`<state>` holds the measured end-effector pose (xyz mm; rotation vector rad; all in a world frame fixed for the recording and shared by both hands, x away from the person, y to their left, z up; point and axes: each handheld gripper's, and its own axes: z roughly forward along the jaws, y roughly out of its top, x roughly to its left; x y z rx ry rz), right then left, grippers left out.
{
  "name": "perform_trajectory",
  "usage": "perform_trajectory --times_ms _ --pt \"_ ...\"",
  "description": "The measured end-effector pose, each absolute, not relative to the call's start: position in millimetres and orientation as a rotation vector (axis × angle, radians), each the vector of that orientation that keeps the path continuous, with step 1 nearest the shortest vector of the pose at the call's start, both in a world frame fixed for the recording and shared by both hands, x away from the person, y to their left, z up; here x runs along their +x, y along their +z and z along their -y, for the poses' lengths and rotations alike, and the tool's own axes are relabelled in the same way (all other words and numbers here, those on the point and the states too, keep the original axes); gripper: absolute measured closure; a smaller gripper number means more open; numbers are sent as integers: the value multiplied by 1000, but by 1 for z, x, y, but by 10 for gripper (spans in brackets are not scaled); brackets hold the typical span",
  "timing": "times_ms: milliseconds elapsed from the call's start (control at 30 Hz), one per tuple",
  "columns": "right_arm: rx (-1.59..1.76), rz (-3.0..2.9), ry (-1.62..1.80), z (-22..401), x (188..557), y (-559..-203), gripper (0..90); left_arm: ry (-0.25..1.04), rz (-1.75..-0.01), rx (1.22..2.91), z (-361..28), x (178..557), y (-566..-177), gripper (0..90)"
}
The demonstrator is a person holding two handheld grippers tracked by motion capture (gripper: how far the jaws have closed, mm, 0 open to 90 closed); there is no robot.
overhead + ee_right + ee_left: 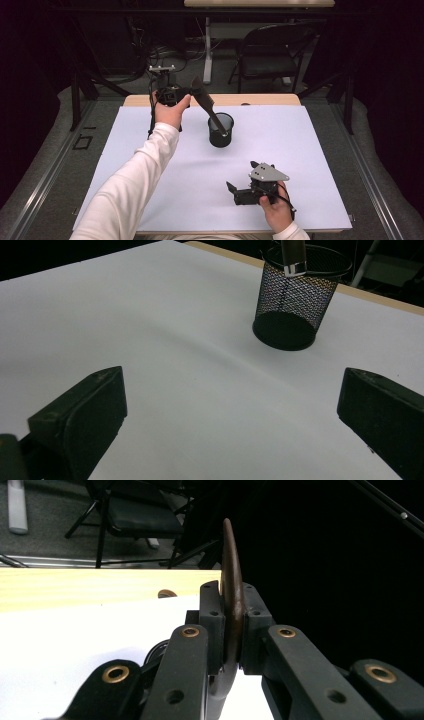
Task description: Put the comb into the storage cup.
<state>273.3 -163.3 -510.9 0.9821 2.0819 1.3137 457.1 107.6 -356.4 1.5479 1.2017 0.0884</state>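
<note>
1. Here, the left gripper (192, 93), held up over the far left part of the table, has its jaws clamped on the flat head of a dark brown spatula-like utensil (205, 102).
2. In the left gripper view the utensil (232, 605) shows edge-on, thin and curved, pinched tight between both black pads (212, 625).
3. The utensil tilts down to the right; its handle end sits inside the black wire-mesh cylindrical cup (220, 130), with the head up and to the left of the rim.
4. The cup stands upright on the white sheet (150, 170) covering the wooden table (260, 99), near the middle toward the far side.
5. In the right gripper view the mesh cup (295, 302) shows the handle tip (292, 257) entering at the top.
6. The right gripper (240, 189) is low over the near right of the sheet, jaws spread wide apart with nothing between them, well apart from the cup.
7. A black folding chair (270, 52) stands beyond the table.
</note>
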Motion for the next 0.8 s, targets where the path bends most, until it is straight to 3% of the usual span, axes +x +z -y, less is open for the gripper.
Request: perform_trajectory --times_ms 800 --pt "1015 -2111 1292 164 278 -517 0 150 -1255 1500 -106 473 -357 837"
